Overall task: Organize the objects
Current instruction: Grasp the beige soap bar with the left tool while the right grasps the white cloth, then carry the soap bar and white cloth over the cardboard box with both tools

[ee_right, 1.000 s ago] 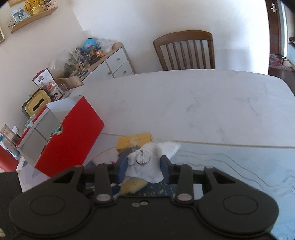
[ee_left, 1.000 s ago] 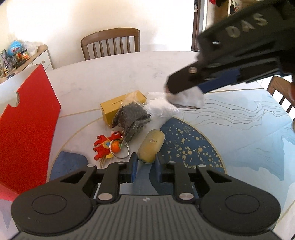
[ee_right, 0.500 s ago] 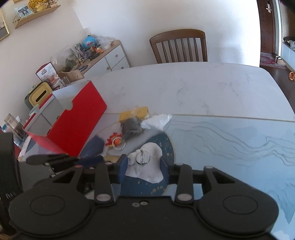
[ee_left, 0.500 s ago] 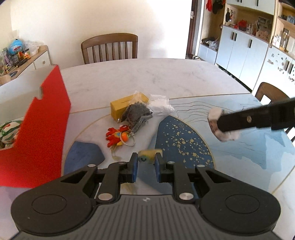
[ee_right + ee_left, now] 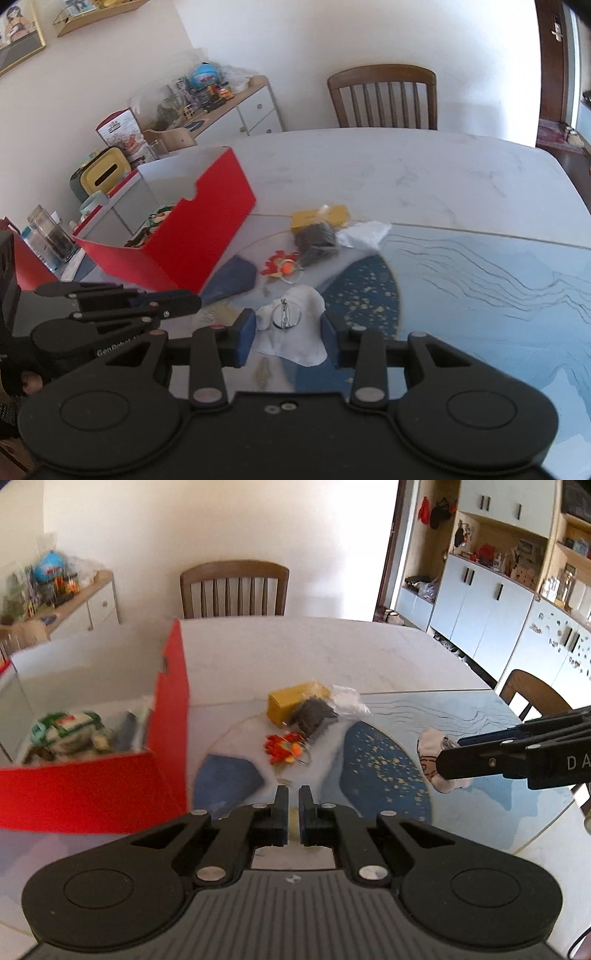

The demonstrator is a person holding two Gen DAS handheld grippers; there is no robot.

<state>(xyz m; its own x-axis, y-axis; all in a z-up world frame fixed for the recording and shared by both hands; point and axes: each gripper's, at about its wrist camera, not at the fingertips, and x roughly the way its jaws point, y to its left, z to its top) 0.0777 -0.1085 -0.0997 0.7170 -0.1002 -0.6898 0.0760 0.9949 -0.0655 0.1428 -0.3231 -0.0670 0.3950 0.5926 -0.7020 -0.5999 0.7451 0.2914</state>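
A: Starting at the left, we see the red box (image 5: 168, 738), a stiff open-topped carton with white inner walls and a notch cut in its rim, standing on the bench (image 5: 295, 653). A crumpled green-and-white packet (image 5: 66, 729) lies inside it.

B: Our left gripper (image 5: 291, 814) is next. Its jaws are nearly together with a thin slit between them, and we can just see something yellowish low in that slit, though we cannot tell whether they grip it.

A: Beyond it the loose things sit close together on the bench: a red-orange plush charm (image 5: 282, 747) on a metal ring, a dark woven pouch (image 5: 314, 716) touching a yellow rectangular box (image 5: 291, 699), and a crinkled clear plastic bag (image 5: 347, 701).

B: Furthest right, our right gripper (image 5: 288, 326) has its jaws clamped on a soft white fabric pouch (image 5: 295, 332) with a round metal ring on its face, held above the blue speckled mat (image 5: 373, 288).
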